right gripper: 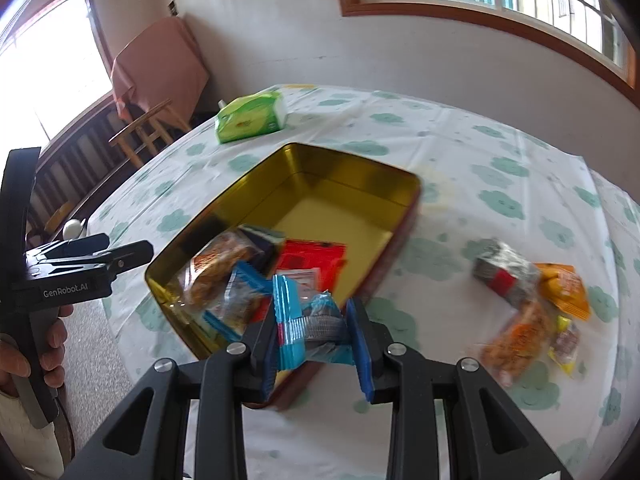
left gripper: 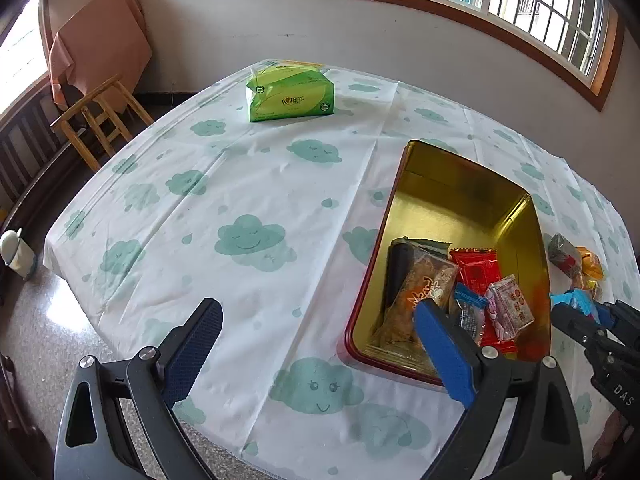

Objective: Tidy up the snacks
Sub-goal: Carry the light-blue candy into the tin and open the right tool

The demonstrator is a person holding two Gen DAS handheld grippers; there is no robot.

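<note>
A gold-lined tin with a red outside (left gripper: 460, 200) (right gripper: 340, 184) sits on the cloud-print tablecloth and holds several wrapped snacks (left gripper: 452, 292) (right gripper: 240, 268) at its near end. My right gripper (right gripper: 316, 320) is shut on a blue-wrapped snack (right gripper: 308, 320) just above the tin's near rim; it also shows in the left wrist view (left gripper: 580, 308). My left gripper (left gripper: 316, 344) is open and empty, left of the tin over the cloth. A few loose snacks (right gripper: 532, 308) (left gripper: 576, 260) lie on the cloth right of the tin.
A green tissue pack (left gripper: 290, 92) (right gripper: 252, 118) lies at the table's far side. A wooden stool (left gripper: 100, 120) and a cloth-covered chair stand beyond the left edge. The table (left gripper: 224, 184) drops off to the floor at left and front.
</note>
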